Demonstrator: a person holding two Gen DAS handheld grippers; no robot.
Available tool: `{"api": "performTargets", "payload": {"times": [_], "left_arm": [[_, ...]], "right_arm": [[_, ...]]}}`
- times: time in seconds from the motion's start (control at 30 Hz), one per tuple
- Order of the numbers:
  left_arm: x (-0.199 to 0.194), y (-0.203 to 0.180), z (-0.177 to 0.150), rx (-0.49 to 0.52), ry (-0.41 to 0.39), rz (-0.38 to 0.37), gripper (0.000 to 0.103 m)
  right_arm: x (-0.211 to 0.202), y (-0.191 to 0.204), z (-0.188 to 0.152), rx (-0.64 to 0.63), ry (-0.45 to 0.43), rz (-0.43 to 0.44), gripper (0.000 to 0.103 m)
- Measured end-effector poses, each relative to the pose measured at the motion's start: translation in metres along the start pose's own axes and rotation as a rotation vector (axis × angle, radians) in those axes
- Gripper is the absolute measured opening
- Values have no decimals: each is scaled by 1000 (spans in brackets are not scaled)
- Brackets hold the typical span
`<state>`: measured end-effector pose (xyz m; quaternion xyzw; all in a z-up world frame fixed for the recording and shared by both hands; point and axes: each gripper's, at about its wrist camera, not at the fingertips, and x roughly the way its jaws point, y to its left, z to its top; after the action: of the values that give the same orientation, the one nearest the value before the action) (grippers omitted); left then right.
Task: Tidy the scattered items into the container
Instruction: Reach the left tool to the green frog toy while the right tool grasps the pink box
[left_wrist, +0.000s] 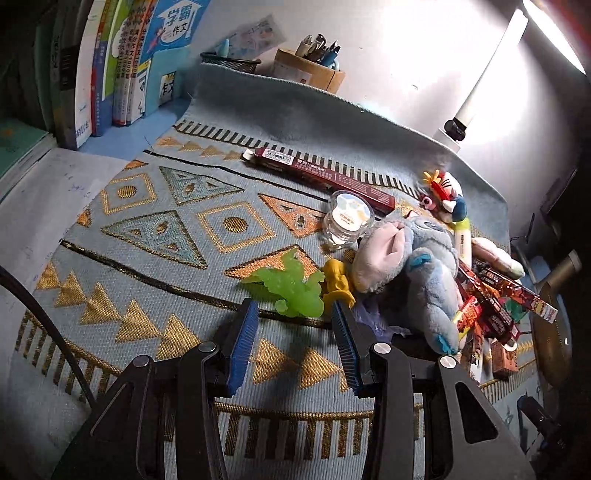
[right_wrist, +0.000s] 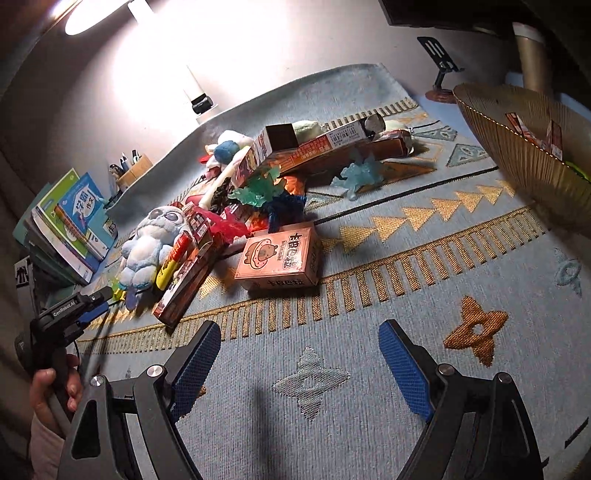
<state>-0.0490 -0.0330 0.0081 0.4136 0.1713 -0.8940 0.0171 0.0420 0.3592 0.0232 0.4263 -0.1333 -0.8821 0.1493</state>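
Note:
My left gripper (left_wrist: 293, 310) is open low over the patterned mat (left_wrist: 155, 221). The lower edge of a green translucent dragon figure (left_wrist: 291, 284) lies between its tips, and the pads do not touch it. Beside it are a yellow figure (left_wrist: 338, 282) and a blue plush (left_wrist: 413, 258). My right gripper (right_wrist: 300, 326) is wide open above bare mat, with nothing between its fingers. A pink box (right_wrist: 280, 258) lies just ahead of it. The gold woven bowl (right_wrist: 517, 147) stands at the upper right with a few packets inside. A hand (right_wrist: 51, 387) holds the left gripper (right_wrist: 99, 299).
The heap also has long boxes (right_wrist: 325, 147), a pale blue figure (right_wrist: 356, 175), a teal figure (right_wrist: 258, 188), a clear round tub (left_wrist: 347, 218) and a maroon box (left_wrist: 317, 175). Books (left_wrist: 110, 66) and pen holders (left_wrist: 310, 62) line the back. A lamp (right_wrist: 199, 96) and a phone stand (right_wrist: 441, 66) stand behind the mat.

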Motion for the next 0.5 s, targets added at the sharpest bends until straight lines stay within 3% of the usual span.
{"api": "performTargets", "payload": {"times": [0.1,0.27,0.4,0.43,0.5], "left_arm": [[7,-8,5,54,-17,60,39],[14,-11,11,82,-25,92,39],[13,-8,11,75,-27,75,38],[12,-6,11,68,-29,65,32],[9,-2,10,48,-34,35,30]], "right_arm": [[0,-2,1,9,-3,12,86],[2,0,2,-6,-1,4,87],[4,2,2,-18,3,-6,87],[4,2,2,-19,3,-7,87],[4,2,2,-20,3,-9,87]]}}
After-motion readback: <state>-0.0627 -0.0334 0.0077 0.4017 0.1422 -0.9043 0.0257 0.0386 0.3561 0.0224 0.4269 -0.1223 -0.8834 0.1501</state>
